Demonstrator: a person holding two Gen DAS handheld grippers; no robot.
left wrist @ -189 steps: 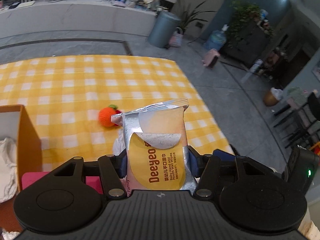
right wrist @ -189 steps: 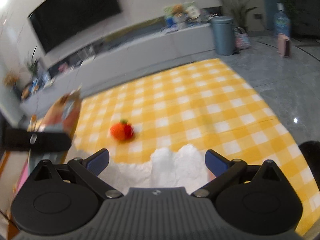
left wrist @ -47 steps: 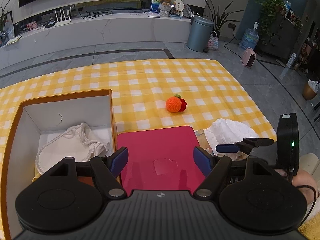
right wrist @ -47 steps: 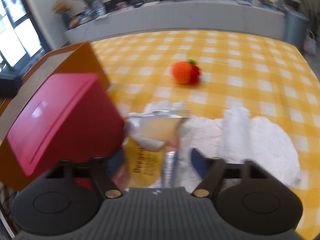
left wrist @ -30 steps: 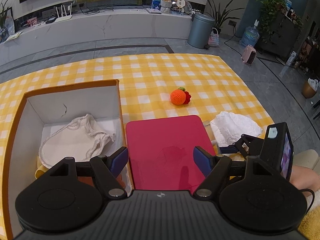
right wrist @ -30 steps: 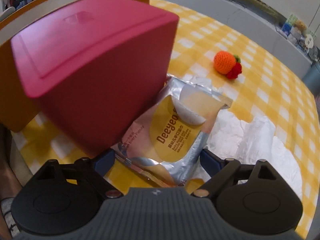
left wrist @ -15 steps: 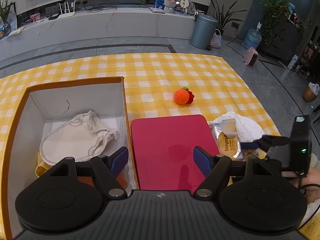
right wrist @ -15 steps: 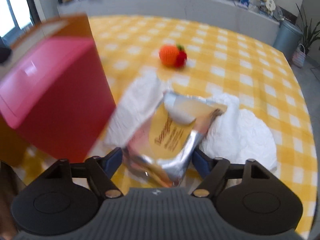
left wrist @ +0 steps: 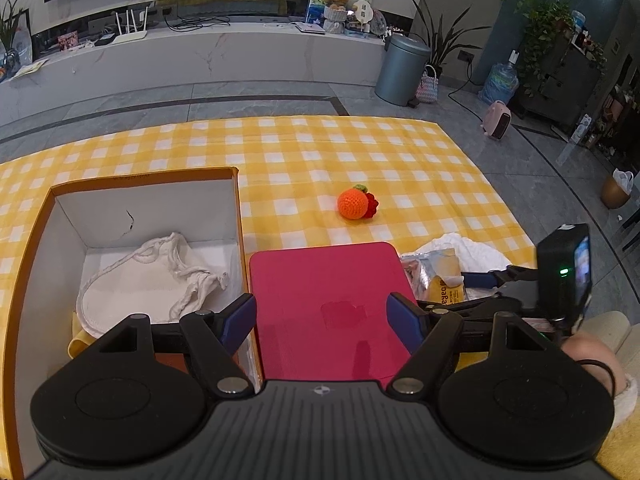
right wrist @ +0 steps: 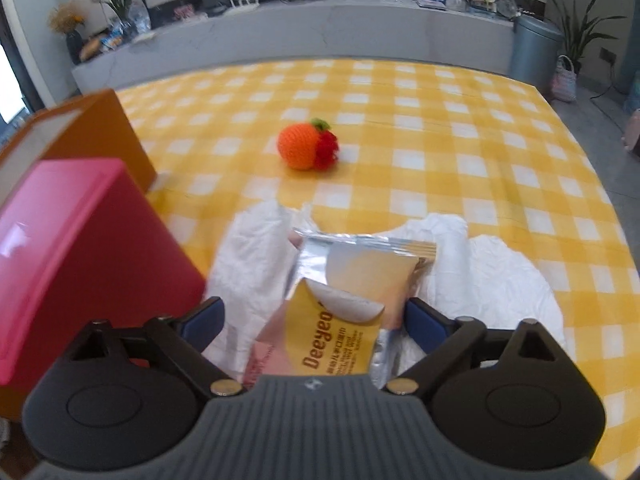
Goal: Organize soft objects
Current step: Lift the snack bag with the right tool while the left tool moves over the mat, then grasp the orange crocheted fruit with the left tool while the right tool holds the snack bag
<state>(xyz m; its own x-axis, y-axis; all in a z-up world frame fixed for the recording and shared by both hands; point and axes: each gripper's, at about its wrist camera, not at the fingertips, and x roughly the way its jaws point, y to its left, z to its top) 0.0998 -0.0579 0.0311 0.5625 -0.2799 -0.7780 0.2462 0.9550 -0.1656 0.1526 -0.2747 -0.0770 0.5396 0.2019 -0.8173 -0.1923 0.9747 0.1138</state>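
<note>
Plainly, the wipes packet lay between the right gripper fingers, its long axis running away from the hand — whether it was actually pinched, I couldn't tell. The left gripper stood wide, straddling the red lid beside the box.

Left wrist: we look steeply down, close over the red lid.
Right wrist: likewise, over the wipes pack.
Shared: both.
</note>
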